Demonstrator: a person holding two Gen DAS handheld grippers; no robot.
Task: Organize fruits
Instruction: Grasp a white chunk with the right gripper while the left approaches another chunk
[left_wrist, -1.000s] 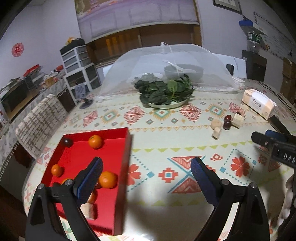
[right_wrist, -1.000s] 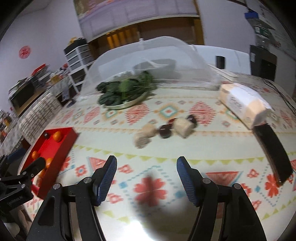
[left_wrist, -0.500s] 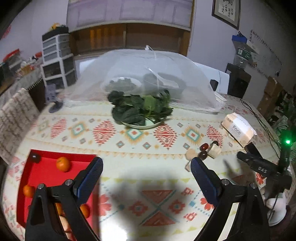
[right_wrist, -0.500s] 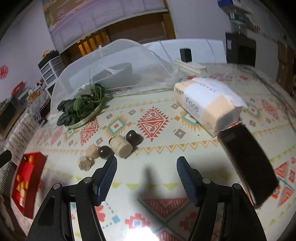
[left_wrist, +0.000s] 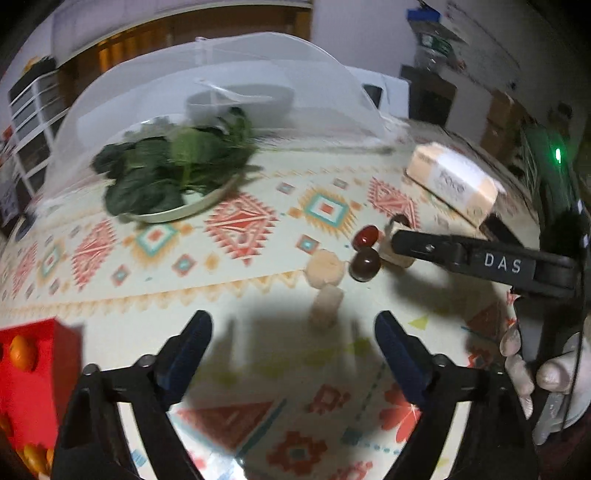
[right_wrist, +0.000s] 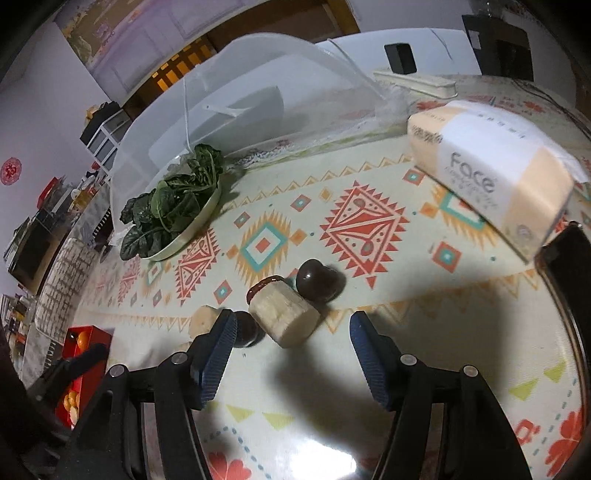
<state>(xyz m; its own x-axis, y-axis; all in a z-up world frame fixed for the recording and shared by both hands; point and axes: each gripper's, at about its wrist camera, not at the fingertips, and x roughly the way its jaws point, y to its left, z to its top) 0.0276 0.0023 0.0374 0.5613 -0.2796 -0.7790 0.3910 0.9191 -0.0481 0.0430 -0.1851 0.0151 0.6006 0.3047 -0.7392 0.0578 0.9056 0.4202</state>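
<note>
A cluster of fruit lies on the patterned tablecloth: a big beige chunk (right_wrist: 282, 314), a dark round fruit (right_wrist: 319, 282), a second dark one (right_wrist: 247, 328) and a red date (left_wrist: 365, 236). My right gripper (right_wrist: 293, 321) is open, low over the cloth, with the big chunk just ahead between its fingertips and untouched. My left gripper (left_wrist: 291, 321) hangs above the cloth with its jaws closing and nothing between them. A small beige piece (left_wrist: 325, 304) lies just beyond its tips. The red tray (left_wrist: 37, 380) with oranges (left_wrist: 22, 356) sits at the far left.
A plate of leafy greens (left_wrist: 170, 177) sits in front of a white mesh food cover (left_wrist: 221, 74). A tissue pack (right_wrist: 491, 173) and a black phone (right_wrist: 569, 266) lie to the right of the fruit. A person's hand (left_wrist: 524, 365) holds the right gripper.
The left view has swung right, from over the red tray to the fruit cluster, and its jaws have narrowed. The right gripper has come down close to the big beige chunk.
</note>
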